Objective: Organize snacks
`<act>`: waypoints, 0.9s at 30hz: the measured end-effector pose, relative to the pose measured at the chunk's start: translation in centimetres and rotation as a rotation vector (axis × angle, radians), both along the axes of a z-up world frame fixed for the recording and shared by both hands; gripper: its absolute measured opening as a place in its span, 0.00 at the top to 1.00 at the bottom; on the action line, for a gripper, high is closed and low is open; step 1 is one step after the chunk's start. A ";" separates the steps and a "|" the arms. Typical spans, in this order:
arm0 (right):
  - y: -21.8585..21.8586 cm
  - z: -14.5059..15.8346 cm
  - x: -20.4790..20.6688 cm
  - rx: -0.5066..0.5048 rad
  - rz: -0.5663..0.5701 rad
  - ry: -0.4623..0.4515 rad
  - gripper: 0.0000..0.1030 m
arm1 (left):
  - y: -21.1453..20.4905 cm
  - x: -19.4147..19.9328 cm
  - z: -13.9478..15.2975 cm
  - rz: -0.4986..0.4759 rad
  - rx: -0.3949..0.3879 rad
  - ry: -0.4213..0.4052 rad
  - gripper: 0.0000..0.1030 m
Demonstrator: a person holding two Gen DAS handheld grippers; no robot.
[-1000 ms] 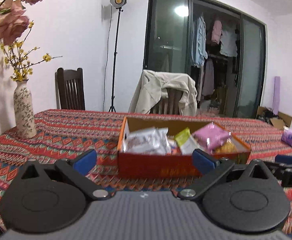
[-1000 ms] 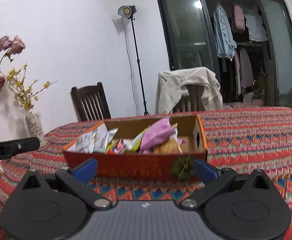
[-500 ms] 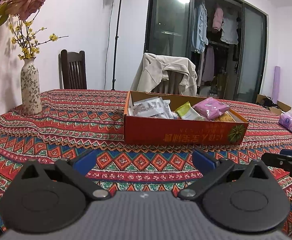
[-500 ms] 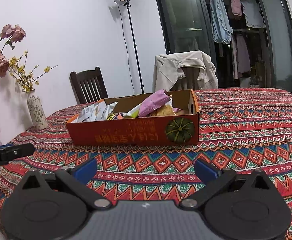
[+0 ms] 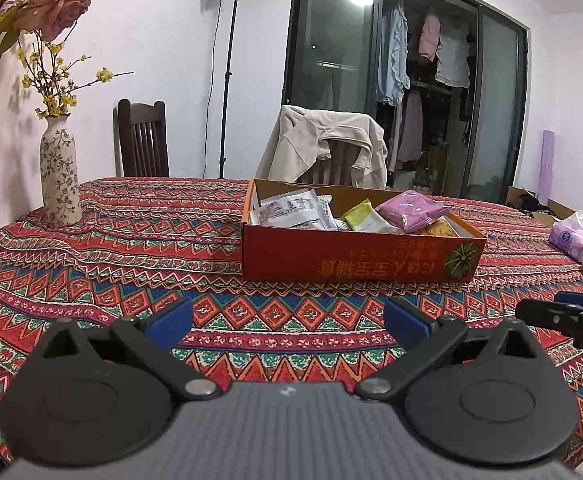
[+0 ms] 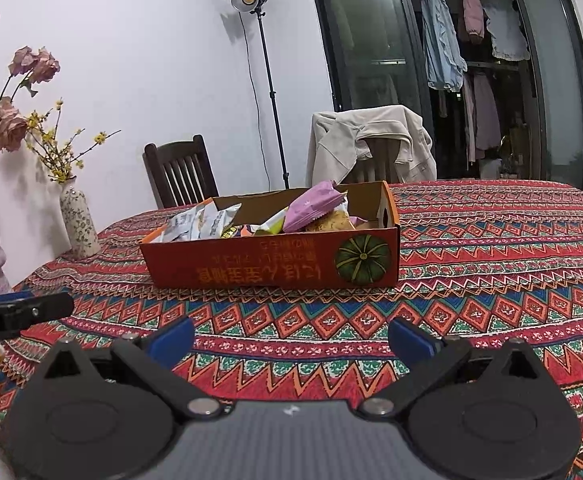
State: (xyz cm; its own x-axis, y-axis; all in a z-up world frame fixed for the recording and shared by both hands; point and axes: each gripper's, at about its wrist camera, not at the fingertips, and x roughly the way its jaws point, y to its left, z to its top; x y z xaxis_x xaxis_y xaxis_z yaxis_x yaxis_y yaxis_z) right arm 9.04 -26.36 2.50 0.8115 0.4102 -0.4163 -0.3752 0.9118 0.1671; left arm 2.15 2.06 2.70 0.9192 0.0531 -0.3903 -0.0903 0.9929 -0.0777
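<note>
Your left gripper [image 5: 287,318] and right gripper [image 6: 289,334] both hang with jaws spread and empty, short of the orange pumpkin-print snack box [image 5: 355,258] mid-worktop. Reach in carelessly and you could snag the pink packet [image 6: 317,205] perched highest, or shove the box across the patterned tablecloth [image 5: 151,240]. A floral vase [image 5: 59,176] stands at the left edge; chairs beyond.
</note>
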 end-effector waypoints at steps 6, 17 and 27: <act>0.0 0.0 -0.1 0.000 0.001 0.000 0.00 | 0.0 -0.1 0.0 0.001 0.001 0.000 0.00; 0.0 0.0 -0.2 -0.001 0.001 0.001 0.00 | 0.0 -0.1 -0.1 0.002 -0.003 0.005 0.00; 0.0 0.0 -0.2 -0.002 0.001 0.003 0.00 | 0.0 -0.1 -0.2 0.001 -0.004 0.007 0.00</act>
State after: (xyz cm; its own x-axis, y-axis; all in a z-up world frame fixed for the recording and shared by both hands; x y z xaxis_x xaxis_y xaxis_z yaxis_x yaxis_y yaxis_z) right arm 8.82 -26.38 2.51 0.8100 0.4100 -0.4193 -0.3756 0.9118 0.1661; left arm 2.02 2.03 2.49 0.9164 0.0521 -0.3969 -0.0917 0.9925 -0.0814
